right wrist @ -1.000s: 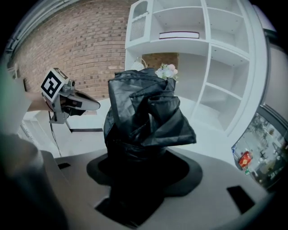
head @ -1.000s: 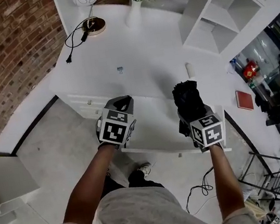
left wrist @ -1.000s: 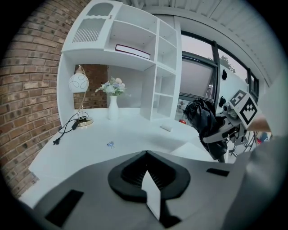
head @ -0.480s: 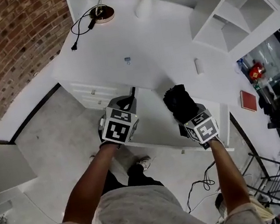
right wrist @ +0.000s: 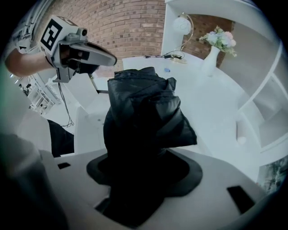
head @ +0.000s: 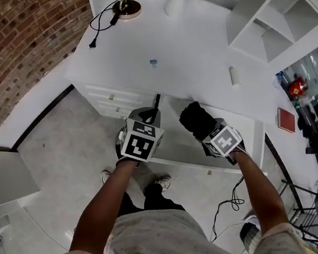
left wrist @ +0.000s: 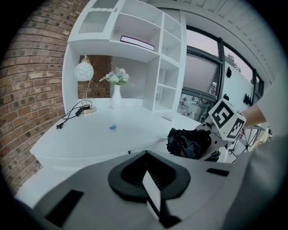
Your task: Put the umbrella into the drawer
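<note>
The right gripper (head: 206,129) is clamping the folded black umbrella (head: 195,117), holding it above the open drawer (head: 174,145) — not yet inside. The left gripper (head: 147,117) is hovering beside it, jaws together and empty. Lowering slowly, keeping the bundle inside the walls, and releasing only once it is resting on the bottom looks best.

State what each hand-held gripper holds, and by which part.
The right hand-held gripper holds the folded black umbrella, clamped at one end, with the bundle sticking out ahead. The left hand-held gripper holds nothing, jaws together.
</note>
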A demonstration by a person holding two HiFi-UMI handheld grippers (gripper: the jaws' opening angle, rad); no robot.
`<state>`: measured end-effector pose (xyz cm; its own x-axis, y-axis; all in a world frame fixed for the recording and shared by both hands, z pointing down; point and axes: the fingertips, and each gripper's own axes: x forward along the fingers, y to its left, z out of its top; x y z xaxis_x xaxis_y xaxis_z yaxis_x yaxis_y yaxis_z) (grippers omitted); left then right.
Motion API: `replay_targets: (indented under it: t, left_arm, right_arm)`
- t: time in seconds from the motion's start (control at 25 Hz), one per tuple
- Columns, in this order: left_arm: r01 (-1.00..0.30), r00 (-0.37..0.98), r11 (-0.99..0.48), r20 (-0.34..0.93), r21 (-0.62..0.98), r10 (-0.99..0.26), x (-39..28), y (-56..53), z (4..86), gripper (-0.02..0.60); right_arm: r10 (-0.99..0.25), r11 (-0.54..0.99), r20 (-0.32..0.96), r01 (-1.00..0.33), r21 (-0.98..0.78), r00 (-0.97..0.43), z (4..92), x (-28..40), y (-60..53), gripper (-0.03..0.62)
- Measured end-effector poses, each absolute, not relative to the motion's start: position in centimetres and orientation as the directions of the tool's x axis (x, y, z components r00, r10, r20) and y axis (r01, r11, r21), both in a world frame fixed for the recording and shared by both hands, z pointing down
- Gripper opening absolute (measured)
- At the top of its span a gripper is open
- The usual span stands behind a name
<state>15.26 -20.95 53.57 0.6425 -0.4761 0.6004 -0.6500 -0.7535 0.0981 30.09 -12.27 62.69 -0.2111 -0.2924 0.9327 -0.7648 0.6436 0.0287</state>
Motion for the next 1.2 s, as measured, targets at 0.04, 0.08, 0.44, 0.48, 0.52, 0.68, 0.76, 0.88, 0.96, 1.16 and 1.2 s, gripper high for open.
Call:
replay_targets:
  t: [0.04, 0.08, 0.44, 0.48, 0.52, 0.68, 0.76, 0.88, 0.96, 1.16, 1.2]
  left_arm:
    - [-0.652, 0.641, -0.752, 0.599, 0.097, -0.479, 15.2, -21.0, 53.5, -0.006]
    - [-0.654, 0.640, -0.750, 0.600, 0.097, -0.480, 15.1, -21.0, 53.4, -0.006]
    - [-0.658, 0.628, -0.748, 0.611, 0.086, -0.481, 14.1, -21.0, 53.3, -0.006]
    - [-0.657, 0.628, -0.749, 0.611, 0.084, -0.482, 14.0, -21.0, 53.3, -0.006]
    - [-0.657, 0.628, -0.749, 0.611, 0.083, -0.482, 14.0, -21.0, 53.3, -0.006]
    - [-0.667, 0.620, -0.739, 0.617, 0.090, -0.485, 13.6, -21.0, 53.7, -0.006]
    - [-0.671, 0.614, -0.736, 0.624, 0.092, -0.482, 13.4, -21.0, 53.9, -0.006]
    - [-0.665, 0.615, -0.741, 0.631, 0.094, -0.472, 13.4, -20.8, 54.2, -0.006]
    - [-0.663, 0.617, -0.742, 0.633, 0.097, -0.468, 13.2, -20.9, 54.4, -0.006]
    - [-0.664, 0.597, -0.743, 0.658, 0.084, -0.459, 12.4, -20.7, 55.3, -0.006]
    - [-0.664, 0.590, -0.744, 0.664, 0.077, -0.458, 12.2, -20.7, 55.5, -0.006]
  right_arm:
    - [-0.277, 0.650, 0.939, -0.760, 0.026, -0.205, 63.1, 30.1, -12.3, 0.255]
    - [-0.262, 0.653, 0.944, -0.757, 0.021, -0.200, 63.6, 30.0, -12.4, 0.255]
    - [-0.125, 0.672, 0.978, -0.739, -0.042, -0.169, 68.2, 29.1, -12.1, 0.255]
    - [-0.114, 0.674, 0.979, -0.738, -0.047, -0.167, 68.5, 28.9, -12.1, 0.255]
    - [-0.105, 0.673, 0.981, -0.737, -0.051, -0.164, 68.9, 28.8, -12.1, 0.255]
    - [-0.074, 0.669, 0.985, -0.740, -0.069, -0.159, 70.0, 28.2, -12.2, 0.255]
    - [-0.059, 0.662, 0.985, -0.745, -0.081, -0.160, 70.6, 28.0, -12.1, 0.255]
    - [-0.035, 0.656, 0.988, -0.750, -0.092, -0.152, 71.5, 28.0, -12.0, 0.255]
    - [-0.025, 0.660, 0.989, -0.746, -0.090, -0.142, 71.9, 28.0, -12.0, 0.255]
    - [-0.003, 0.652, 0.992, -0.752, -0.096, -0.130, 73.0, 28.0, -12.2, 0.255]
    - [0.003, 0.647, 0.992, -0.756, -0.101, -0.130, 73.3, 28.0, -12.2, 0.255]
